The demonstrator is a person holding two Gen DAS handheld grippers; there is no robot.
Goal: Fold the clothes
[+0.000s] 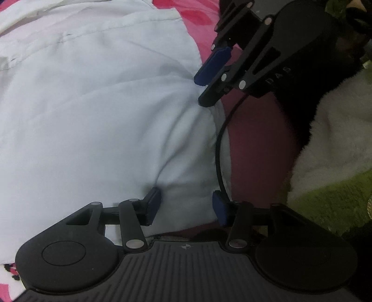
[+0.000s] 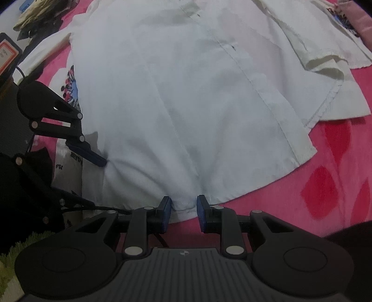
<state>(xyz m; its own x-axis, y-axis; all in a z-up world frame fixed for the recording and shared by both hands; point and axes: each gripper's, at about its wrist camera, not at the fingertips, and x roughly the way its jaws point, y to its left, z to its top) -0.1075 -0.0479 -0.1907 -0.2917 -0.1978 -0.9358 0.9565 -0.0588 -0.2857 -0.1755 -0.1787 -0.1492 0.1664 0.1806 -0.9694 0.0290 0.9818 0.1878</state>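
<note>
Where the two wrist views overlap, a pink blanket (image 2: 325,162) with darker red leaf-like patches covers the whole working surface, and it shows again along the top of the left wrist view. On it lies a white shirt (image 2: 186,104), spread flat with its hem toward the cameras, a stitched placket running down its middle and a short sleeve (image 2: 325,62) folded over at the upper right. At the near side of the blanket, in the left wrist view, a white fluffy fabric (image 1: 337,134) lies beside a green textured cloth (image 1: 330,204). Far off at the upper left of the right wrist view, a heap of pale items (image 2: 39,16) lies at the blanket's edge; what they are cannot be told.

Both tools point steeply down at the shirt's near hem. The left gripper (image 1: 186,206) stands about half open, its blue pads astride a gathered bulge of white cloth; one finger (image 1: 152,202) presses a dimple into the fabric, yet whether both pads pinch it cannot be told. The right gripper (image 2: 183,212) is narrower, its pads close on either side of a small pucker of the hem, with slim gaps visible between pads and cloth. A thin black cable (image 1: 220,151) curves between the two tools.
</note>
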